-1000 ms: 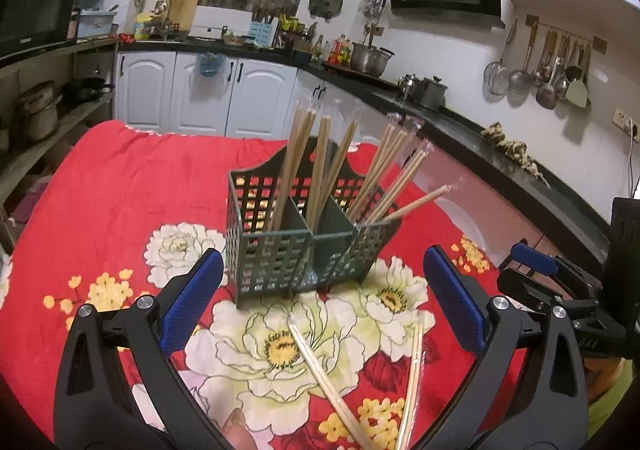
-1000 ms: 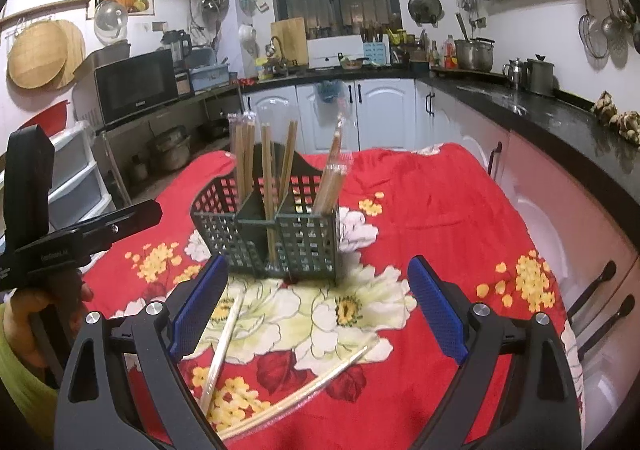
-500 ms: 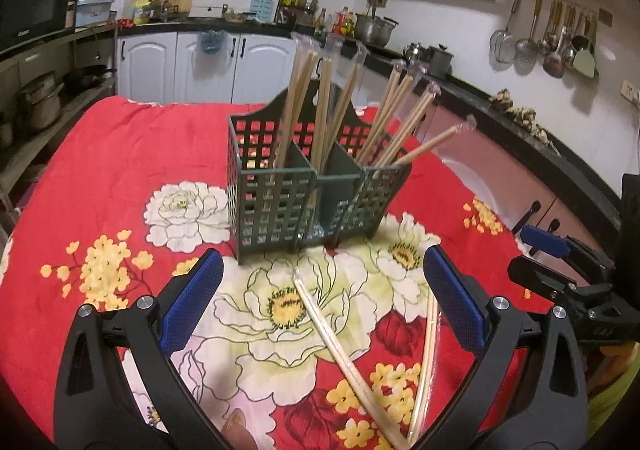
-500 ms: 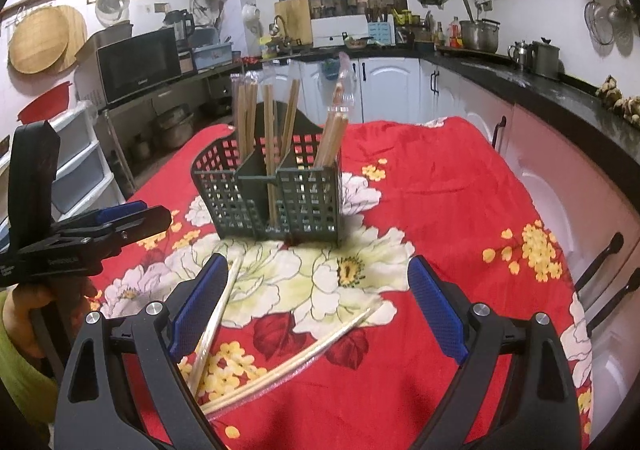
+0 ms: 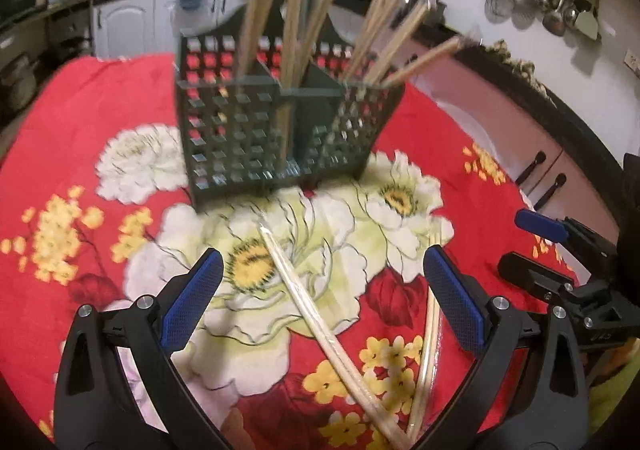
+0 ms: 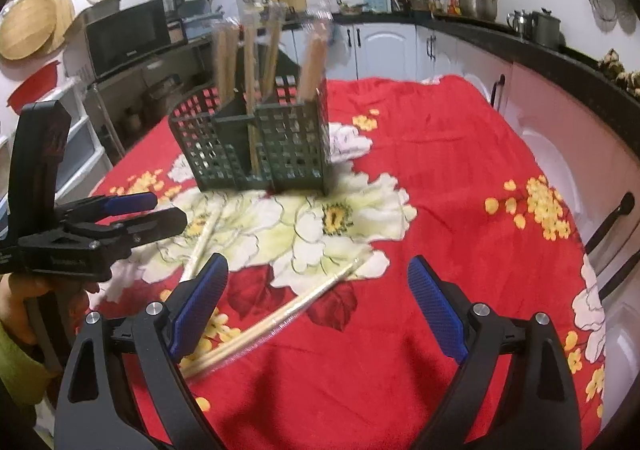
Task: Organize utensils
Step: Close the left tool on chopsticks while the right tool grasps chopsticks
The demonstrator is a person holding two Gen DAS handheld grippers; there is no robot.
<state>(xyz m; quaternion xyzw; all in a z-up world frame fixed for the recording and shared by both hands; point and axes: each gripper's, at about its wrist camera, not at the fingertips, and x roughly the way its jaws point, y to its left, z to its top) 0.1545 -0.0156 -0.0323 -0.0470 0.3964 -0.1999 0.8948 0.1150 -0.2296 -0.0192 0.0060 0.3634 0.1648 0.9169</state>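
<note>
A dark green lattice utensil basket (image 5: 276, 129) stands on the red flowered cloth, with several wrapped chopstick pairs upright in its compartments. It also shows in the right wrist view (image 6: 256, 149). Two wrapped chopstick pairs lie on the cloth: one (image 5: 320, 326) runs diagonally between my left gripper's fingers, the other (image 5: 428, 346) lies by its right finger. In the right wrist view they are the near pair (image 6: 276, 324) and the far pair (image 6: 202, 244). My left gripper (image 5: 320, 302) is open and empty, low over the cloth. My right gripper (image 6: 316, 306) is open and empty.
The right gripper (image 5: 568, 270) appears at the right edge of the left wrist view; the left gripper (image 6: 100, 230) appears at the left of the right wrist view. White kitchen cabinets (image 6: 560, 153) and a black counter run close along the table's right edge.
Both grippers have moved lower and closer to the cloth and the lying chopsticks. The basket looms larger in the left wrist view. Both stay open.
</note>
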